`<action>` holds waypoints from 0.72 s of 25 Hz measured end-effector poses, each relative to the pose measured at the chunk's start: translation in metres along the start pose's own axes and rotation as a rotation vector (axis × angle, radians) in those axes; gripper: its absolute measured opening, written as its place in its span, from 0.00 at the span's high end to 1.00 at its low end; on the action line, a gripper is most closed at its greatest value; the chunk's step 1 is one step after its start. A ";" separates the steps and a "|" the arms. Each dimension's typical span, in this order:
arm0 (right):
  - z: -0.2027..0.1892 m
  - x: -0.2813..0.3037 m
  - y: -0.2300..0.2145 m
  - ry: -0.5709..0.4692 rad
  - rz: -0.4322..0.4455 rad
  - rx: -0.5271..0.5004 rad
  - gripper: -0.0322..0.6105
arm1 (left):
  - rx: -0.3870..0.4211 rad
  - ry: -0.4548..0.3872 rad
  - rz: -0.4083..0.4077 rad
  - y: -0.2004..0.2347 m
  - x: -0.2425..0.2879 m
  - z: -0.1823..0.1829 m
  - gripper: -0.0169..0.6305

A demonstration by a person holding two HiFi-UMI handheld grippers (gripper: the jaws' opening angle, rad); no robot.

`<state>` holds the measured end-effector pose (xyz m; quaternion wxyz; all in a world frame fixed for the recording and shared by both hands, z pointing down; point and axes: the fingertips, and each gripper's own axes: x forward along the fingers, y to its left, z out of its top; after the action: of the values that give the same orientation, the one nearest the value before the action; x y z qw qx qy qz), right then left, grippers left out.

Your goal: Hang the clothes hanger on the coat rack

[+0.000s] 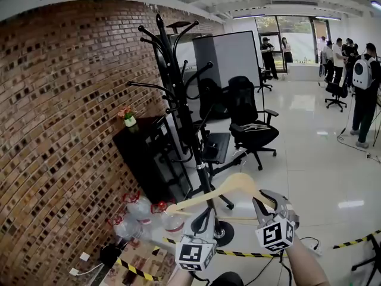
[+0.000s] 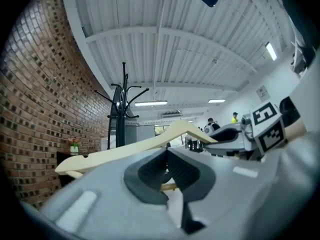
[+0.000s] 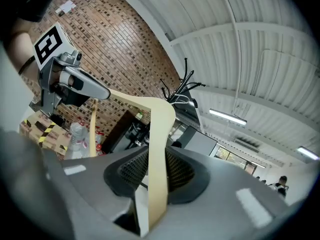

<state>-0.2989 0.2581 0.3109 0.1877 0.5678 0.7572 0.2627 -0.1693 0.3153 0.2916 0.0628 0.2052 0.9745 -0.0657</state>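
My right claw [image 3: 155, 166] was clamped on 1 arm of the pale wooden clothes hanger [image 1: 221, 190], my left claw [image 2: 167, 166] on its thin lower bar, in the air short of the tall black coat rack [image 1: 177, 100]. It looked light, stiff and probably slippery.

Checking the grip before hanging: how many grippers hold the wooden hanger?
2. The left gripper clamps the lower bar of the hanger; the right gripper clamps its sloping arm.

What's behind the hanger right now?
In the head view, the coat rack's pole and round base stand behind the hanger, with water bottles past its left end. The hanger covers a short stretch of the pole.
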 end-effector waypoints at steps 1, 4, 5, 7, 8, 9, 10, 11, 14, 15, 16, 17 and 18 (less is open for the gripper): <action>0.002 0.002 0.002 -0.006 0.007 0.002 0.80 | 0.000 0.000 0.011 0.002 -0.001 0.002 0.97; 0.007 0.007 0.007 -0.020 0.033 -0.004 0.80 | 0.014 -0.009 0.017 0.006 -0.001 -0.003 0.97; 0.008 0.009 0.008 -0.024 0.040 -0.008 0.80 | 0.018 -0.012 0.021 0.008 0.001 -0.004 0.97; 0.008 0.015 0.007 -0.029 0.048 -0.012 0.80 | 0.020 -0.014 0.030 0.011 0.005 -0.005 0.97; 0.008 0.019 0.007 -0.031 0.049 -0.011 0.80 | 0.018 -0.013 0.033 0.013 0.007 -0.006 0.97; 0.007 0.022 0.006 -0.032 0.048 -0.011 0.80 | 0.016 -0.011 0.035 0.015 0.009 -0.007 0.97; 0.007 0.026 0.006 -0.034 0.045 -0.012 0.80 | 0.014 -0.010 0.037 0.017 0.011 -0.006 0.97; 0.008 0.030 0.005 -0.036 0.041 -0.014 0.80 | 0.013 -0.011 0.038 0.019 0.014 -0.006 0.97; 0.013 0.039 0.003 -0.035 0.046 -0.021 0.80 | 0.011 -0.018 0.026 0.025 0.024 -0.011 0.97; 0.014 0.043 0.003 -0.033 0.048 -0.019 0.80 | 0.010 -0.018 0.021 0.027 0.028 -0.012 0.97; 0.013 0.047 0.002 -0.033 0.042 -0.016 0.80 | 0.009 -0.017 0.017 0.030 0.032 -0.012 0.97; 0.011 0.052 0.002 -0.032 0.031 -0.013 0.80 | 0.006 -0.018 0.014 0.034 0.037 -0.012 0.97; 0.009 0.057 0.002 -0.030 0.020 -0.010 0.80 | 0.003 -0.020 0.009 0.039 0.041 -0.013 0.97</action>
<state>-0.3086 0.3151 0.3054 0.1992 0.5782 0.7473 0.2599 -0.1919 0.3685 0.2940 0.0724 0.2091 0.9728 -0.0688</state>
